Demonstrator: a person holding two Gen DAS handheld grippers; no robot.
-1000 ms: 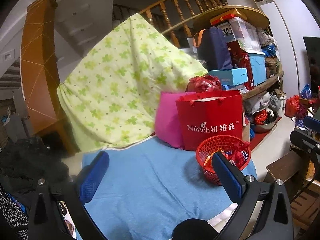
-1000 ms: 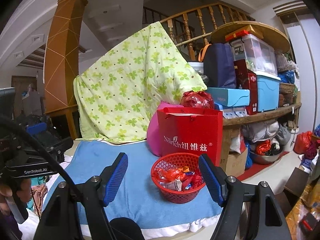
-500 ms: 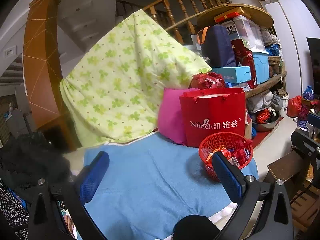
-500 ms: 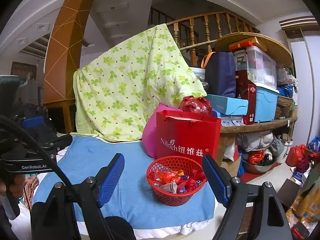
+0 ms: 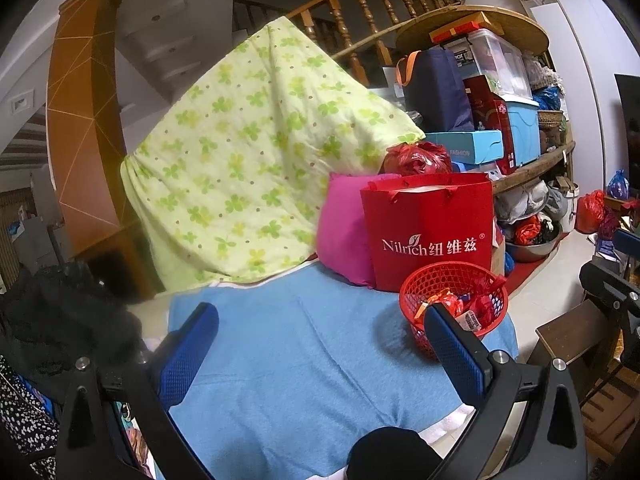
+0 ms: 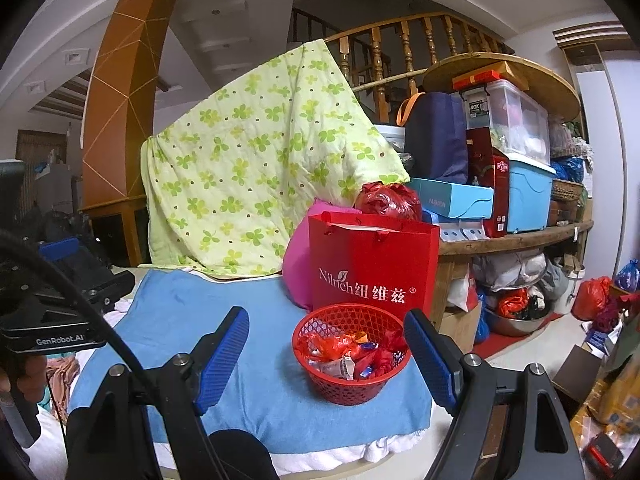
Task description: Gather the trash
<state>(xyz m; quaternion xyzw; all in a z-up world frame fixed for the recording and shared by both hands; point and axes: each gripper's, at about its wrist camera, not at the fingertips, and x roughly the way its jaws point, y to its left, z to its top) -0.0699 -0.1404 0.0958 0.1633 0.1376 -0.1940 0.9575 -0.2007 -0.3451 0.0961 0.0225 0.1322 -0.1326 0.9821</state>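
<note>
The red basket (image 6: 351, 356) sits on the blue towel (image 6: 224, 344), near the towel's right edge. It is full of trash: crinkly red and orange wrappers (image 6: 348, 354), with a white one among them. It looks like the trash has been gathered into the basket, so the job seems close to done. No loose wrappers show on the towel.

The right gripper (image 6: 326, 354) hangs low in front of the basket. Its blue pads (image 6: 222, 356) are spread wide and they pinch nothing. The jaws have just been opening a little more, with nothing held between them. In this view the basket shows between the two pads, but it sits farther off and they do not touch it. Maybe the gripper is open wide so it can take the basket by its rim, or reach in. That is only a guess.

The left gripper (image 5: 320, 344) is spread wide too, and it holds nothing. It waits over the bare part of the towel, with the basket off to its right. It may be kept out of the way so the two grippers do not bump.

Just behind the basket stands a red paper bag (image 6: 372, 268) with white letters. A pink pillow (image 6: 298, 268) leans beside the bag. A green blanket (image 6: 256, 168) with leaf shapes hangs behind them. On the right is a shelf (image 6: 516, 236) piled with boxes and bags.
</note>
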